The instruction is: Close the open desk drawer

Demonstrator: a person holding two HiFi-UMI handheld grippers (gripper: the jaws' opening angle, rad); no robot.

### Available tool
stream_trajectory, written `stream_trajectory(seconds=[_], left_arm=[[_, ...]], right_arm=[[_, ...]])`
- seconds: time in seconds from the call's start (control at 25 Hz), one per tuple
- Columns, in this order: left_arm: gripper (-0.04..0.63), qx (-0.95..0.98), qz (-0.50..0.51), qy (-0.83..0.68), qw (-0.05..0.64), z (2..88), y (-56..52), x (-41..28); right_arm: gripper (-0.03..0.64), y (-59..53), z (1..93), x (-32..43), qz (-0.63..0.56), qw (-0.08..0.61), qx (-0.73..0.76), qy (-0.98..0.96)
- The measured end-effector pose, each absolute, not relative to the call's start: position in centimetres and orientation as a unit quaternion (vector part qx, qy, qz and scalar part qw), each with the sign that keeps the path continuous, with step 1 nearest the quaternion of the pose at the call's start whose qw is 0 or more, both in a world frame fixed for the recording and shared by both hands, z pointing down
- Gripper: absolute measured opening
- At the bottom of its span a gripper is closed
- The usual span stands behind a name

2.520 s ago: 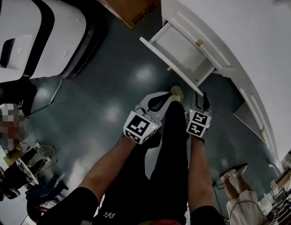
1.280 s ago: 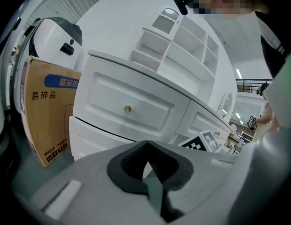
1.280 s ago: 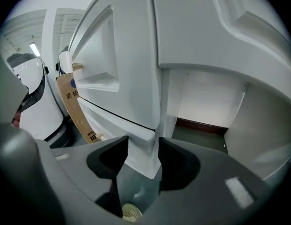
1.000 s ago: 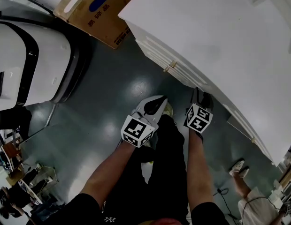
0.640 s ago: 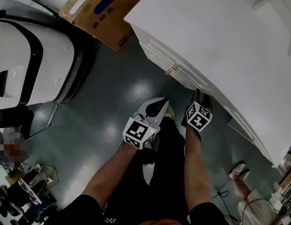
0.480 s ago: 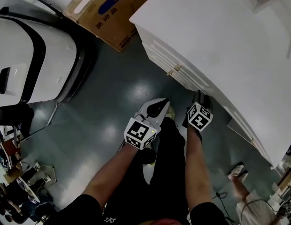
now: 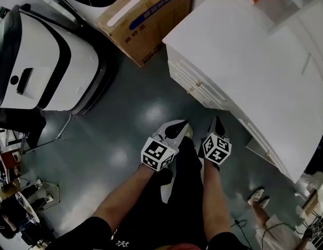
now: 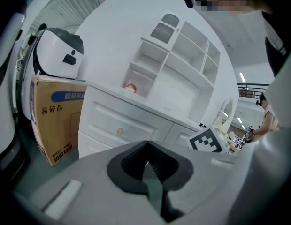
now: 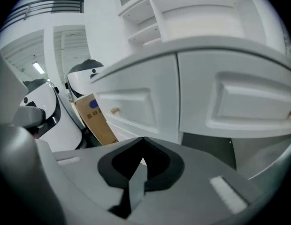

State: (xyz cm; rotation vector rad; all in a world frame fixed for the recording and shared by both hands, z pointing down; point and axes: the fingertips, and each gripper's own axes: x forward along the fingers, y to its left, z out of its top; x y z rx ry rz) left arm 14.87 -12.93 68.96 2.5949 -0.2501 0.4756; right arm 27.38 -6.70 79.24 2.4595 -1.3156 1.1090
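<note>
- Dark glossy floor [image 7: 125, 134] fills the frame's left and centre; a white desk [image 7: 245, 51] takes the upper right.
- Desk drawer [image 7: 191, 80] sits flush in the desk's front, just above centre.
- Left gripper [image 7: 179, 128] and right gripper [image 7: 218, 124], lower centre, are both clenched on nothing.

Glossy dark grey-green floor [image 7: 131, 120] carries a white desk [image 7: 245, 61]. Just left of the desk stands a cardboard box [image 7: 146, 20]. Further left of the desk stands a large white-and-black machine [image 7: 52, 66].
</note>
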Motion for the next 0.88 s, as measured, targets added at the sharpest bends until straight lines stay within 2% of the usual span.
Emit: stream_trajectory(seconds=[0.48,0.88], left_arm=[[0.001,0.960,0.140,-0.091,0.226,54.1,-12.5,13.3],[0.001,0.964,0.106,-0.117,0.213,44.0,-13.1,11.8]], right_arm=[[0.021,-8.7,59.3,21.6,0.285,0.052,0.790,-0.540],[0.021,-9.2,47.8,19.1,0.233,0.040,0.778,-0.582]])
